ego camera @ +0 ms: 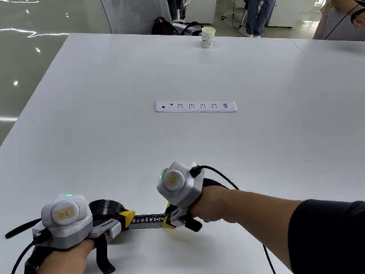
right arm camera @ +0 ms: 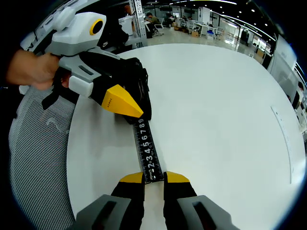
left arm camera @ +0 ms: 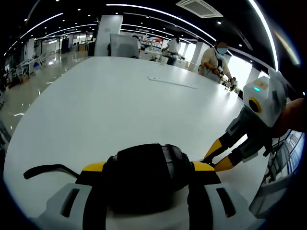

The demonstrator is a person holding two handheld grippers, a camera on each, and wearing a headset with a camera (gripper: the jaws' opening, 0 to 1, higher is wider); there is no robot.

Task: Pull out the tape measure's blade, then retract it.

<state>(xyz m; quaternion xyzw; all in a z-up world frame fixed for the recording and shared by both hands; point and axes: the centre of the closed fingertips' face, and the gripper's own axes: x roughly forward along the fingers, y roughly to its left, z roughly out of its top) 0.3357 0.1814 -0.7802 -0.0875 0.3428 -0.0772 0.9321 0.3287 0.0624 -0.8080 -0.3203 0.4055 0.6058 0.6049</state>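
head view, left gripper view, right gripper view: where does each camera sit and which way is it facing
Head view: on the person's head, looking forward and down at the white table; arms and both grippers show low.
Left gripper view: on the left gripper, looking along its jaws, shut on the tape measure; the right gripper shows at the right.
Right gripper view: on the right gripper, looking along the blade pinched in its jaws toward the left gripper and a hand.
Shared: each gripper view shows the other gripper.

Head view looked down over the table (ego camera: pixel 114 125), mid-range. Left gripper view sat tight behind the tape measure (left arm camera: pixel 144 177); right gripper view faced it, close. All shared it.
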